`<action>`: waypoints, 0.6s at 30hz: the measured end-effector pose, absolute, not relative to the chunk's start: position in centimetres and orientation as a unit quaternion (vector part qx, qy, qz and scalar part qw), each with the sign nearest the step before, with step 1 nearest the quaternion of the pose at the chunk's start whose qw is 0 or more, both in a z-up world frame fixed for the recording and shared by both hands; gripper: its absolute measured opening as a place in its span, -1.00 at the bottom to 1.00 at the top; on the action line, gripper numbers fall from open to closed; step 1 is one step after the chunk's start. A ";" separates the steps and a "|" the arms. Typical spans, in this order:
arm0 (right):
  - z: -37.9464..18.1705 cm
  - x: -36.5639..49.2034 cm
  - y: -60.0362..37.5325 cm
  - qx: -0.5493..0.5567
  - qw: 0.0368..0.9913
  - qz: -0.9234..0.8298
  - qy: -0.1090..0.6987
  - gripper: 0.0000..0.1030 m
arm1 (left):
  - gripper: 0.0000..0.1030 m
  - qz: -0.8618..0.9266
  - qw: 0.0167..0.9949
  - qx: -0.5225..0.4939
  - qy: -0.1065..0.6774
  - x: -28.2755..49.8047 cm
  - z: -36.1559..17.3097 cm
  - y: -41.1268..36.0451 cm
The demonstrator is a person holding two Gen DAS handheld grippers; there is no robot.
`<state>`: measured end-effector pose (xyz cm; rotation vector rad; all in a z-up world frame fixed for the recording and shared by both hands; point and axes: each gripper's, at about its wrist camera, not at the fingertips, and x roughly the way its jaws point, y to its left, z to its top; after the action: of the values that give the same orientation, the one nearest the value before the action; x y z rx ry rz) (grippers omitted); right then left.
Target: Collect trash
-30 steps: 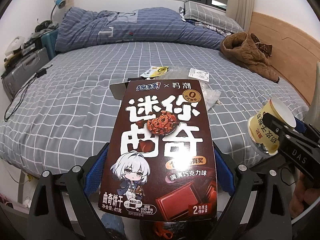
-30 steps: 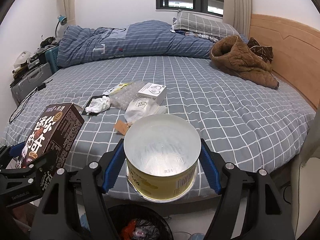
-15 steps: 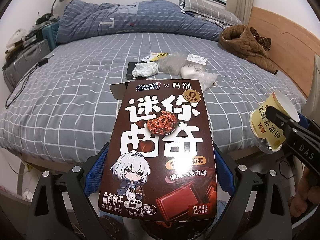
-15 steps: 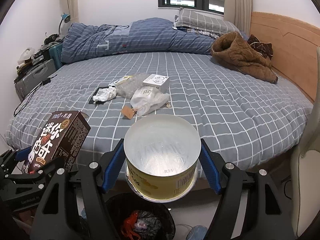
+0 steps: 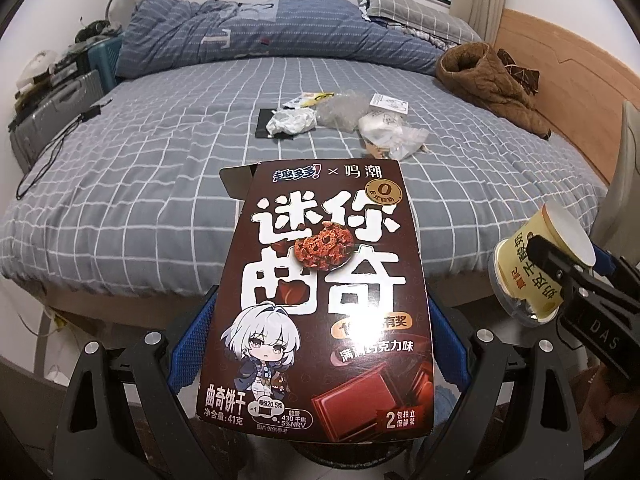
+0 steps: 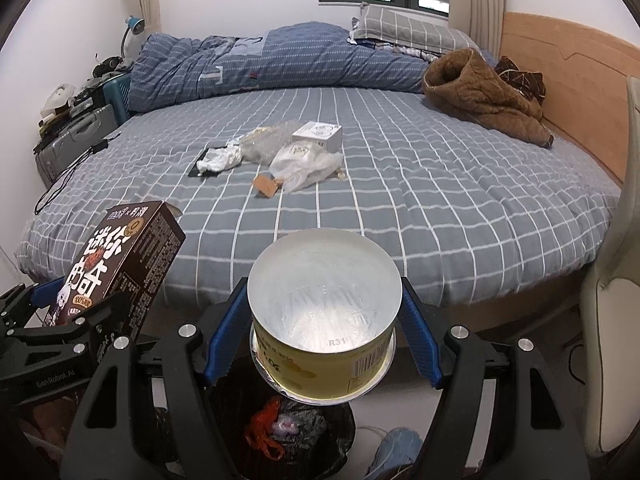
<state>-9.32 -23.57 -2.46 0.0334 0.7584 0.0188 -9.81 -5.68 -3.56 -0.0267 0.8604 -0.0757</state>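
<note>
My left gripper is shut on a brown cookie box, held flat with its printed front facing up; the same cookie box shows at the lower left of the right wrist view. My right gripper is shut on a yellow paper cup, whose silver-lined mouth faces the camera; this cup appears at the right edge of the left wrist view. Both hang off the foot of the bed above a black-lined trash bin with red and clear scraps inside. Wrappers and plastic bags lie on the bed.
The bed with a grey checked sheet fills the middle. A blue duvet and a brown jacket lie at its far side. A suitcase and clutter stand at the left. A cream chair is at the right.
Both grippers have drawn back from the bed with their loads, so the bed's edge and the floor show, and the trash bin has come further into the right wrist view.
</note>
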 end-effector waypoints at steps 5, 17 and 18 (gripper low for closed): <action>-2.8 -10.8 -23.4 0.018 0.926 0.009 0.376 0.33 | 0.75 -0.034 0.906 -0.014 0.422 -11.2 -3.8 -5.6; -3.5 -13.6 -22.8 0.013 0.920 0.012 0.393 0.33 | 0.75 -0.023 0.899 -0.011 0.437 -13.6 -4.4 -5.2; -3.5 -13.8 -22.7 0.011 0.919 0.011 0.393 0.33 | 0.75 -0.023 0.898 -0.011 0.438 -13.8 -4.4 -5.3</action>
<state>-13.82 -22.72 -3.54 0.0217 0.8085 0.0231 -13.77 -5.25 -4.37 -0.0236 0.9074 -0.0476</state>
